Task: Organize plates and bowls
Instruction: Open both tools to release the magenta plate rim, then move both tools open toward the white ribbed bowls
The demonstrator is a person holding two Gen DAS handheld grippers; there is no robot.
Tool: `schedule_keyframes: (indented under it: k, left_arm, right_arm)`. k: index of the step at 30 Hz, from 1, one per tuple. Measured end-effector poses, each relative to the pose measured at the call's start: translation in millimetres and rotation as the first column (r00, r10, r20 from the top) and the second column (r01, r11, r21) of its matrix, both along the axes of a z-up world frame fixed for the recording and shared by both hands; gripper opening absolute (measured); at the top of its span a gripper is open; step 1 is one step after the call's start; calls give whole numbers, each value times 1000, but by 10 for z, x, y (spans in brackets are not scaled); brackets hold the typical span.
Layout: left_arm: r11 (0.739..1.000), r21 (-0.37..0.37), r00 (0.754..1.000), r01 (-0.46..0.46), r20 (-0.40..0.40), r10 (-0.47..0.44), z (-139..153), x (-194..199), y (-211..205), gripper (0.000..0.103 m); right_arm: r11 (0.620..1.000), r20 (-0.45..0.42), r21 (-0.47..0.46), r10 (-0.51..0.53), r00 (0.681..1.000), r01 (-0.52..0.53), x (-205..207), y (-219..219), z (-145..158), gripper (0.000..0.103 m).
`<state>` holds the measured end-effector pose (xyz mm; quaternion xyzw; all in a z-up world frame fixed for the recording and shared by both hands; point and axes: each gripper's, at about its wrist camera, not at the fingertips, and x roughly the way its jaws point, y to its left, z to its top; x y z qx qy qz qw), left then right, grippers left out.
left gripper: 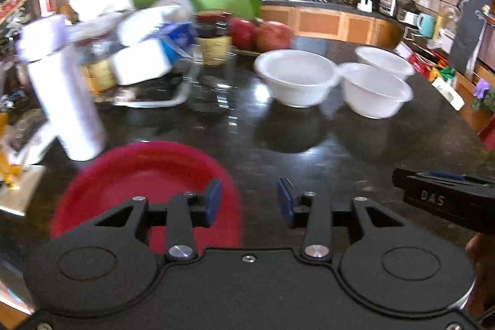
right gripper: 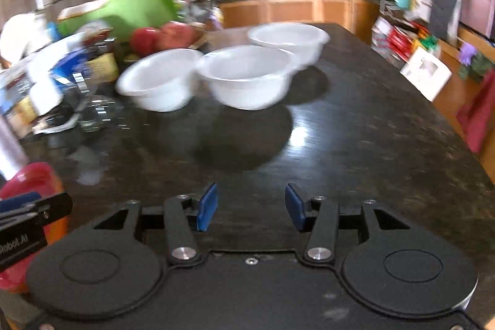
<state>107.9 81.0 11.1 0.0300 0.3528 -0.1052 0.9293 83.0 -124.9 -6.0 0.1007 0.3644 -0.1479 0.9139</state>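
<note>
main risk as i read it: both views are motion-blurred, so a fast reach could clip a bowl rim and skid it on the glossy dark countertop [left gripper: 324,144]. the three white bowls crowd together, near bowl [right gripper: 247,76] touching or almost touching the left bowl [right gripper: 159,79], far bowl [right gripper: 289,39] just behind, so nudging one likely shoves the others. the white bottle [left gripper: 66,101] stands just beside the red plate [left gripper: 145,187] on its far left and could tip if the plate is lifted carelessly. clutter to the far left (tray of packets [left gripper: 145,73], red fruit [left gripper: 263,33]) leaves little room that side.

pose: left gripper [left gripper: 249,201] low and near-level, jaws apart, holding nothing, its left finger [left gripper: 213,201] over the plate's right edge; contact can't be told. right gripper [right gripper: 250,211] also level, jaws apart and empty, over bare counter, pointing at the bowls, which sit well ahead of it.

plate sits at the near left, bowls mid-counter toward the far side, nothing stacked yet.
</note>
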Motion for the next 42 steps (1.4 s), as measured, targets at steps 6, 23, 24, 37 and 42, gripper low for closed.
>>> schedule_keyframes:
  k: [6,23,24,37,42]
  left_arm:
    - [1000,-4,996,3,-92,-3,-109,109,-568,50]
    - [988,48,964,-150,-216,157,-346,171,-1084,66]
    - [988,50,964,-145,-216,153,-348,155,-1101,68]
    - [974,63,941,-219,-250,228,-425,221,-1008,99]
    - [973,64,938,-223,-259,232,-433,245,-984,100]
  right_arm:
    - [994,-79,66,-83,993,89,-55,-542,-101,53]
    - [999,-86,-8,38,996,-39,-121,-775,-230,74]
    - [999,-83,-10,36,996,-37,-148,-752,-239,79]
    - [995,-139,-64,-82,987,73,-172,-715,-286,103]
    - [993,-141,-64,-105,984,96,-175,-709,-286,103]
